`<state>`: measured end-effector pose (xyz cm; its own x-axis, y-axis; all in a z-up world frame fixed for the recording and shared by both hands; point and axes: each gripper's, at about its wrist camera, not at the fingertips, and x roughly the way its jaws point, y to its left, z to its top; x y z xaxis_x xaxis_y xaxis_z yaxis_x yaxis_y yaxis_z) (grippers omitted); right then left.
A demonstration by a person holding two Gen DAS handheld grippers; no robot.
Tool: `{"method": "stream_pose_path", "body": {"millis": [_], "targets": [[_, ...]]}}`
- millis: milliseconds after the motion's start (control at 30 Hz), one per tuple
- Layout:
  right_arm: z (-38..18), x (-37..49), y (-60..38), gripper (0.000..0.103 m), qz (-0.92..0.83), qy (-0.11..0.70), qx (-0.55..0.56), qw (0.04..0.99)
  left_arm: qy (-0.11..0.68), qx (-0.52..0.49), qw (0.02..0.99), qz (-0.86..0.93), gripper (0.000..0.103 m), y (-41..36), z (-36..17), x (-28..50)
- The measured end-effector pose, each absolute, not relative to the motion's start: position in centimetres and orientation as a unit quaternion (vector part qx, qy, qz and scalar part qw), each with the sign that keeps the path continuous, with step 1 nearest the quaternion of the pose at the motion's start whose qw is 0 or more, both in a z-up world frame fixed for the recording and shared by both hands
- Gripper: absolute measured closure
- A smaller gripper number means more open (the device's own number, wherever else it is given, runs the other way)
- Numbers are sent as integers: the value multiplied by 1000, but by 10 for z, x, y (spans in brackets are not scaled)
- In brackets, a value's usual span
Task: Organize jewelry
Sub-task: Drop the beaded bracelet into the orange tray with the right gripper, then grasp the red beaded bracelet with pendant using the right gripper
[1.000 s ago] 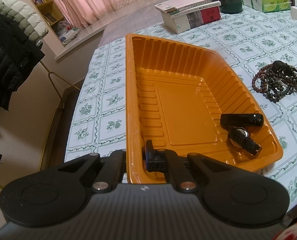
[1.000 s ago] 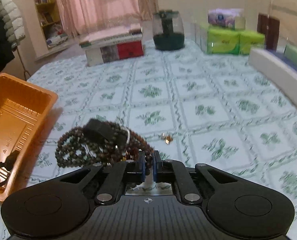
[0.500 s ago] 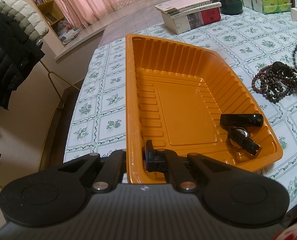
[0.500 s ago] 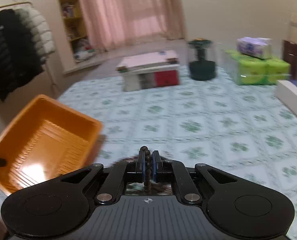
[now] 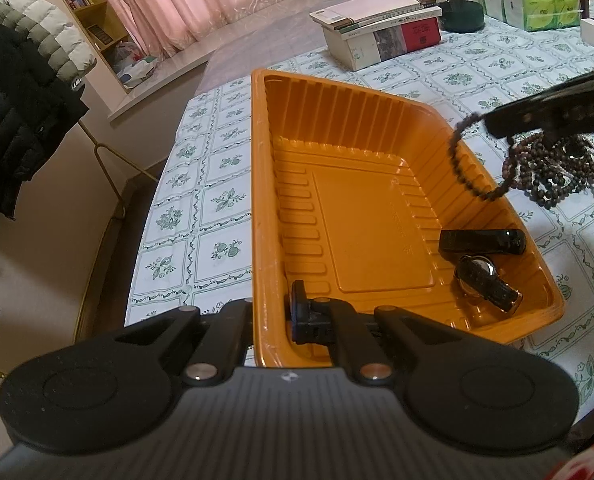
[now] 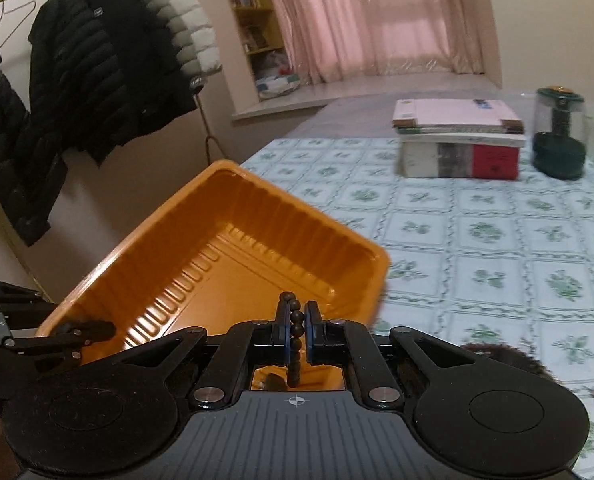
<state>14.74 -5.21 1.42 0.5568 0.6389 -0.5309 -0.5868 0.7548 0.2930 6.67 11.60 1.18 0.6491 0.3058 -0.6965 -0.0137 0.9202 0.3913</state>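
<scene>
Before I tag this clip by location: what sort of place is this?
Most likely a room in a home, not a shop or lab. Puffer jackets hang on a rack by the wall, pink curtains cover the window, and a stack of books sits on a floral-patterned tablecloth.
</scene>
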Motion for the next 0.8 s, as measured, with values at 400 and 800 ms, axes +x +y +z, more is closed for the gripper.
{"method": "stream_pose_path", "body": {"millis": [400, 800], "targets": [[0, 157, -46, 74, 366, 335, 63, 866, 411, 177, 890, 90, 100, 117, 11, 68], [-32, 132, -167, 66, 214, 349, 82, 909, 410, 178, 890, 90, 100, 116, 10, 68]]}}
